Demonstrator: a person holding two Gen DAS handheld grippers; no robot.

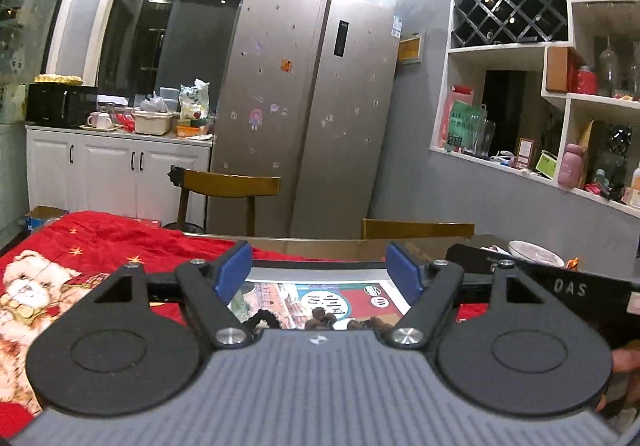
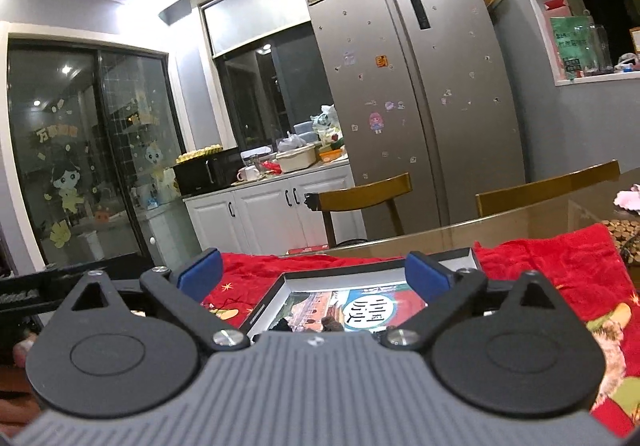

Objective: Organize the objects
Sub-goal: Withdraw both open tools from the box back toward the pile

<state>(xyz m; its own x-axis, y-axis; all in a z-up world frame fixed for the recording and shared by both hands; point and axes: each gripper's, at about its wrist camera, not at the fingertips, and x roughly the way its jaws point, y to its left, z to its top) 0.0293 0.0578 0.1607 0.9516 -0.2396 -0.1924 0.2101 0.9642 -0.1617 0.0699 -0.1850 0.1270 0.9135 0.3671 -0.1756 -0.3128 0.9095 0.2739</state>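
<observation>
The shallow black-rimmed box with a printed colourful picture inside point(image 2: 352, 306) lies on the red plush blanket with a bear print point(image 1: 60, 278) spread over the bench, just below and ahead of both tools. The left hand-held gripper point(image 1: 320, 270) hangs released above it, blue pads wide apart, nothing between them. The right hand-held gripper point(image 2: 314, 274) is likewise released and empty. I judge neither hand clearly nearer. The box's long axis cannot be told. Only the right view shows the box's far corner and side wall; only the left shows a white bowl point(image 1: 534, 252) beyond.
</observation>
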